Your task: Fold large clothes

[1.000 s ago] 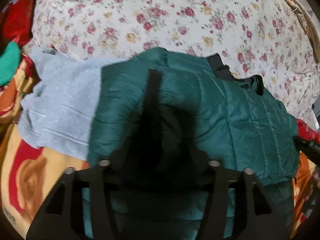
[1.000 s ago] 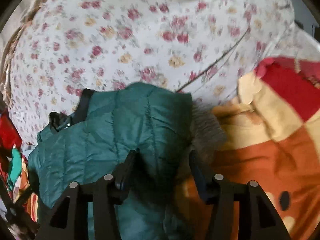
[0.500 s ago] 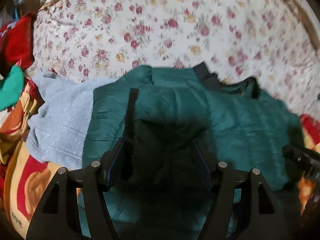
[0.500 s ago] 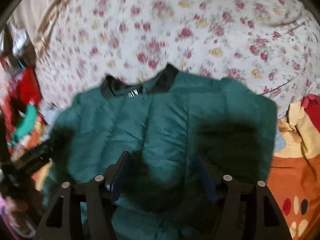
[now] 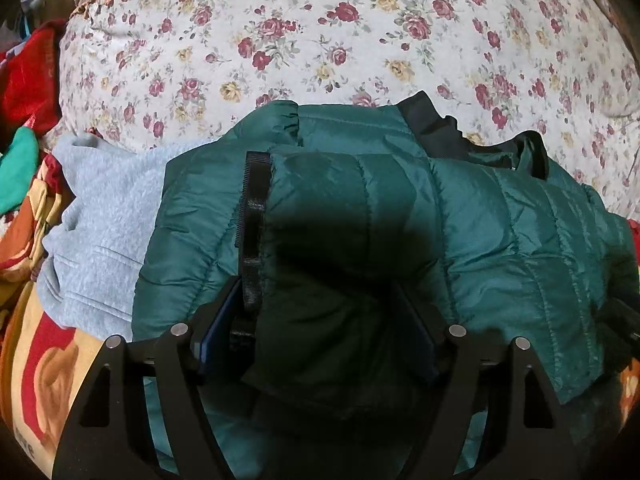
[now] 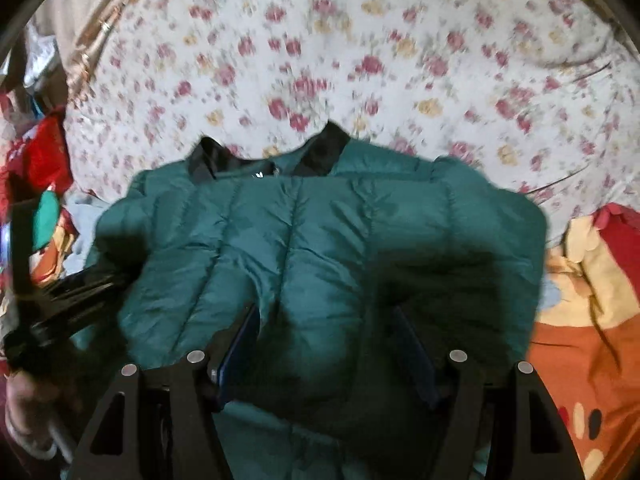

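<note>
Jacket [image 5: 500,232] on floral bed [image 5: 320,40], collar far side; left tool [image 5: 316,332] and right tool [image 6: 324,344] each clamp a puffy near fold, likely to carry the hem toward the collar.

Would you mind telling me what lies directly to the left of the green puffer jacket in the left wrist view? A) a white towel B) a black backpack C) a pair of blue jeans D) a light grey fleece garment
D: a light grey fleece garment lies beside the green puffer jacket, its right edge tucked under the jacket's left side, on the floral bedspread.
</note>
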